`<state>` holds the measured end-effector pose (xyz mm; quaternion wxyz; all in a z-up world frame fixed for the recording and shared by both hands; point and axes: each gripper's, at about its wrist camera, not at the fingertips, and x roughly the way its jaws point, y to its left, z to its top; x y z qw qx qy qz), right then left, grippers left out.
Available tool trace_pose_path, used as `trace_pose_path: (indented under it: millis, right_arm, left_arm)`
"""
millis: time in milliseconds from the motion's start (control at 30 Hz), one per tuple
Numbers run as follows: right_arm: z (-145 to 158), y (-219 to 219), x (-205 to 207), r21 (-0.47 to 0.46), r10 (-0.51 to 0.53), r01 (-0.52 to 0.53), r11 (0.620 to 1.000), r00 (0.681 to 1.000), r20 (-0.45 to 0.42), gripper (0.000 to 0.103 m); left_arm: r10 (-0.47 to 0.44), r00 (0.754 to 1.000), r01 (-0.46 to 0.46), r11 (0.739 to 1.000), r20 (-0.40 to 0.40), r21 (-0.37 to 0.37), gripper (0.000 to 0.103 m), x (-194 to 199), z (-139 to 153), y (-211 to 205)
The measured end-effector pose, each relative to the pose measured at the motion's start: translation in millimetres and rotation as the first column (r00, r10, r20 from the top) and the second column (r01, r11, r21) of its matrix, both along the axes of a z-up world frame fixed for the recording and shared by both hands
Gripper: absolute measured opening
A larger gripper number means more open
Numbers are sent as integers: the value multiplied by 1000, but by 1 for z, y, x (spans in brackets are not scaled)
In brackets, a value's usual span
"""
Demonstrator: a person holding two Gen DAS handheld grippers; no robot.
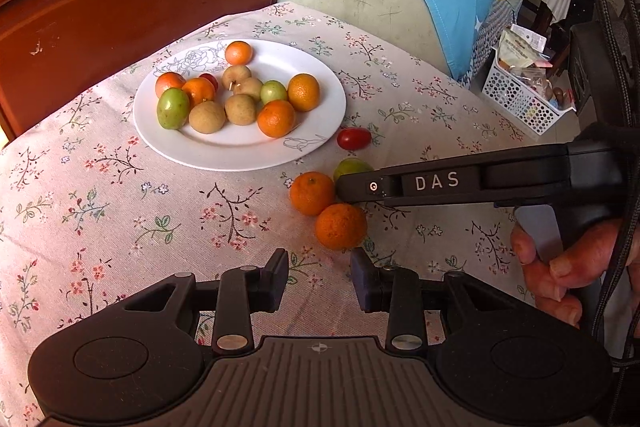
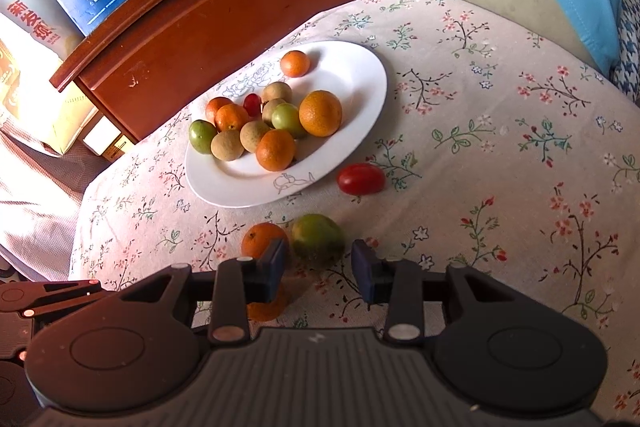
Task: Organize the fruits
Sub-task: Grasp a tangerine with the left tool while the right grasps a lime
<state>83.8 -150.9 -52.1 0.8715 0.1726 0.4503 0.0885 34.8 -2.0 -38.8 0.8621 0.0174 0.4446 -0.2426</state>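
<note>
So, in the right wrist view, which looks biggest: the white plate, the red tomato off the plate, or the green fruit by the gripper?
1. White plate, clearly largest.
2. Green fruit.
3. Red tomato.
The fruit sits nearer the camera, so its lead over the tomato is unsure.

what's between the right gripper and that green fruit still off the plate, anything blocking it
Nothing visible. The right gripper has open jaws with the green fruit just ahead of the gap, on bare tablecloth. An orange sits close beside the fruit at the left finger, which could get bumped.
</note>
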Motion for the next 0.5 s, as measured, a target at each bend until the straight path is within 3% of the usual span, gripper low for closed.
trace_pose_path:
  millis: [100,500]
  right_arm:
    - [-1,0,1,-5,0,0,1000,1000,9,30]
    - [9,-18,-7,10,-49,48,999,999,21,30]
  left_arm:
    - [-8,1000,8,1000,2,-1,33,0,-2,-5]
    - [1,1000,-1,1000,7,10,33,8,-14,-25]
